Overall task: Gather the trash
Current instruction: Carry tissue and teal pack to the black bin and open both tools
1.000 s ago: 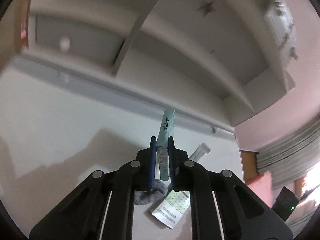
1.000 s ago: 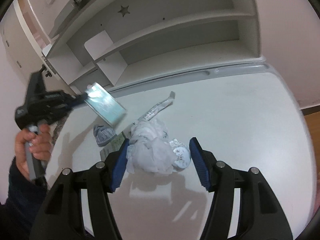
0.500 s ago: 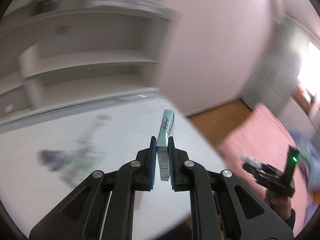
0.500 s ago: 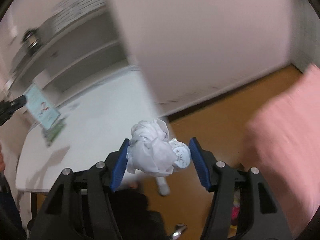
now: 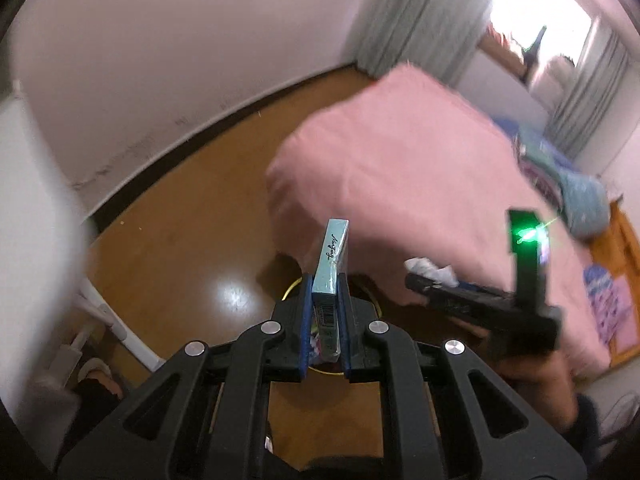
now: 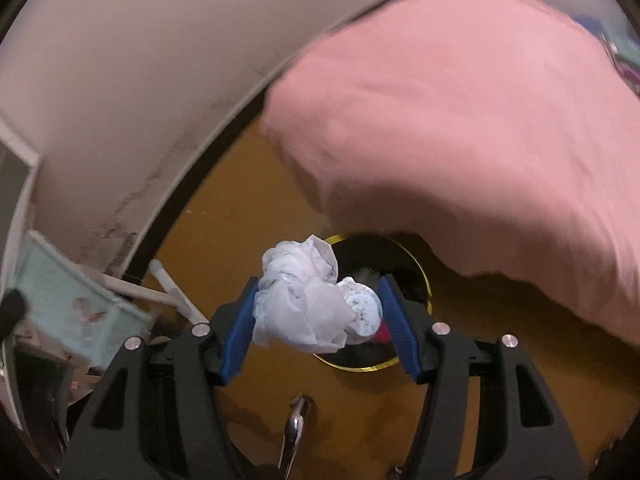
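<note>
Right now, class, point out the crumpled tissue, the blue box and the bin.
crumpled tissue (image 6: pixel 304 304), right wrist view, middle of the wad.
blue box (image 5: pixel 331 264), left wrist view, narrow printed edge.
bin (image 6: pixel 416 258), right wrist view, gold rim.

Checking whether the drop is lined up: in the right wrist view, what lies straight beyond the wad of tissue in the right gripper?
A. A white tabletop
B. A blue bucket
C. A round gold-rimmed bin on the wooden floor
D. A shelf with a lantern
C: the crumpled tissue held in the right gripper sits directly in front of the dark round bin with a gold rim on the floor.
</note>
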Tool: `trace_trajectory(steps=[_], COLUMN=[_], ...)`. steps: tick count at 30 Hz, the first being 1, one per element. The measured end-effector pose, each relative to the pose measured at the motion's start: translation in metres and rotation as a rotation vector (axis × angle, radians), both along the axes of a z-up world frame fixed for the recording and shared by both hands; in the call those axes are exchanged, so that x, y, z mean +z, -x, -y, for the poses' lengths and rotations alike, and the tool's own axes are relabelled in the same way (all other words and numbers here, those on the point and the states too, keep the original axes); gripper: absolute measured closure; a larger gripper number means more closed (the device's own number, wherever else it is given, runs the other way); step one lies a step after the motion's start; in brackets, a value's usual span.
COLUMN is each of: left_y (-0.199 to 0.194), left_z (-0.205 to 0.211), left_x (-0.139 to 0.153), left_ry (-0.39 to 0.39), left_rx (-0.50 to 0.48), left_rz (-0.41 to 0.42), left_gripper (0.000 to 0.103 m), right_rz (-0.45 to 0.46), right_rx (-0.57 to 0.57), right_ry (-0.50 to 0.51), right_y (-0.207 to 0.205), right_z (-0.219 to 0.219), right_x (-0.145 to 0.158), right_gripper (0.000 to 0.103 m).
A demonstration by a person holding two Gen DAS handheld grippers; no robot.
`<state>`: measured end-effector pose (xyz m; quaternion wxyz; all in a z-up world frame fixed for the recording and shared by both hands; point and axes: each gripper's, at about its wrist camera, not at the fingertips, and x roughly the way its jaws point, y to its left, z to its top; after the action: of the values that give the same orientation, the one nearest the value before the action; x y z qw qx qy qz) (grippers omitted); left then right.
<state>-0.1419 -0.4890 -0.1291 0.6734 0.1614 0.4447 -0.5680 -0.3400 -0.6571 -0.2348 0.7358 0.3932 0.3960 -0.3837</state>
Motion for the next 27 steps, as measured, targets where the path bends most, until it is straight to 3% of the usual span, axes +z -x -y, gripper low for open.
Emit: trace_trajectory(steps=[7,15,16,18,20,27], left_y=[0.004,0.020,0.022,0.028,0.027,0.015], left_z=[0.057,0.097,0.101,0.104,0.100,0.078], left_x=[-0.073,-0.102,-0.104,-0.105,-0.099,-0.073], left_ry=[-0.098,-0.105,-0.109,-0.111,-0.095,-0.074], left_rx=[-0.060,-0.147,-0.159,-0.171,-0.160,-0.119], left_rz=[-0.057,-0.061,-0.057,-0.052,-0.046,-0.010], left_gripper=[0.092,0.091,0.088,0.066,0.056,0.039], right_rz=[-0.024,-0.001,0.004,0.003,0.003,-0.014], right_rx=[-0.015,-0.051,-0.055,-0.053,-0.044,-0.018], right_ry=[-0.057,-0.055,-0.056,-0.055,-0.059,-0.056], right_y=[0.012,0.022,0.022,0.020,0.019,0.015], right_z=[0.005,0.007,0.006,0.010,0.010,0.007], right_x=[-0.028,-0.028,-0.027,-0.031,-0.033,-0.032], right_gripper=[0.044,0.044,0.044,0.044,0.044,0.044])
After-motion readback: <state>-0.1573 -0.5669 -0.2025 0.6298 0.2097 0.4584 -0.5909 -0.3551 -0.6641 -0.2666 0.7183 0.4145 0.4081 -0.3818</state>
